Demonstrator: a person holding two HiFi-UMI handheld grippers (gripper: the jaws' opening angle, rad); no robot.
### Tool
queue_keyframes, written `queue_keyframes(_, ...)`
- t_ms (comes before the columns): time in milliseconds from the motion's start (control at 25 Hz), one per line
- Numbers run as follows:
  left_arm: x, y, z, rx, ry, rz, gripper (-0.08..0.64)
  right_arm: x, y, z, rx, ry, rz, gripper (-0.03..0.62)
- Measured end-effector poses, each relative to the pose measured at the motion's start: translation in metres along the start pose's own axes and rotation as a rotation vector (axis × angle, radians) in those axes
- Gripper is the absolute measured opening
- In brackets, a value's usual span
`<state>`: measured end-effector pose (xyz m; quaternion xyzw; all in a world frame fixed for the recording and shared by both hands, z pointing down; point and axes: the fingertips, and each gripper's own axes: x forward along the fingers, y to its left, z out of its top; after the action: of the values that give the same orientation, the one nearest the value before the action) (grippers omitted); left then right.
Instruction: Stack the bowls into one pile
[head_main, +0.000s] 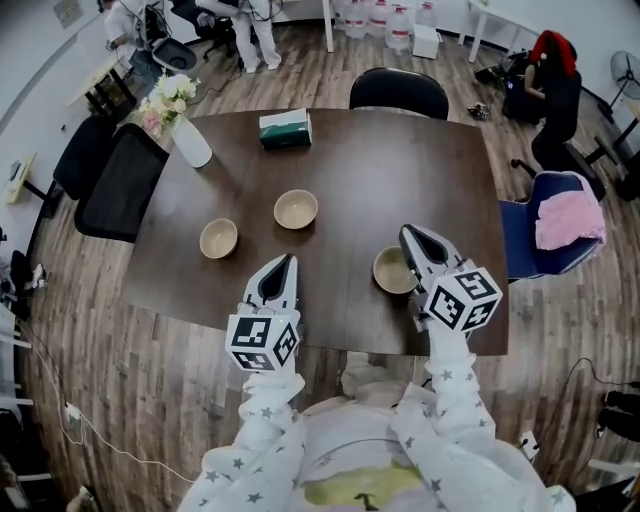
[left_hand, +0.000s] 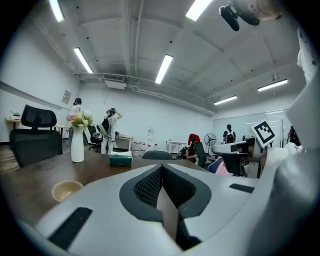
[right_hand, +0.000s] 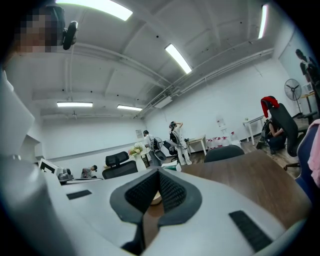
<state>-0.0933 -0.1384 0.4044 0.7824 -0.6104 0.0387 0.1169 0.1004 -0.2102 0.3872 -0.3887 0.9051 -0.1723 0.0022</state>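
Three beige bowls stand apart on the dark table (head_main: 350, 160): a left bowl (head_main: 219, 238), a middle bowl (head_main: 296, 209) farther back, and a right bowl (head_main: 391, 271) near the front. My left gripper (head_main: 288, 260) hangs over the front of the table between the left and right bowls, shut and empty. My right gripper (head_main: 407, 231) is just right of the right bowl, partly above its rim, also shut and empty. In the left gripper view the closed jaw tips (left_hand: 161, 167) point across the table, with one bowl (left_hand: 66, 189) low at the left. The right gripper view shows its tips (right_hand: 159, 171) together.
A green tissue box (head_main: 285, 128) lies at the table's far side, and a white vase with flowers (head_main: 185, 135) stands at its far left corner. Black chairs (head_main: 398, 92) ring the table; a blue chair with pink cloth (head_main: 565, 222) is at the right. People stand far behind.
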Motion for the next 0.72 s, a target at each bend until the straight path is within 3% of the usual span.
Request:
queue_keyframes(400, 0.065, -0.033, -0.03, -0.011, 0.112, -0.137, 0.025, 0.008, -0.064, -0.027, 0.074, 0.087, -0.118, 0.021)
queue_keyframes(720, 0.09, -0.053, -0.063, -0.027, 0.232, -0.23, 0.026, -0.004, -0.097, -0.076, 0.168, 0.21, -0.241, 0.023)
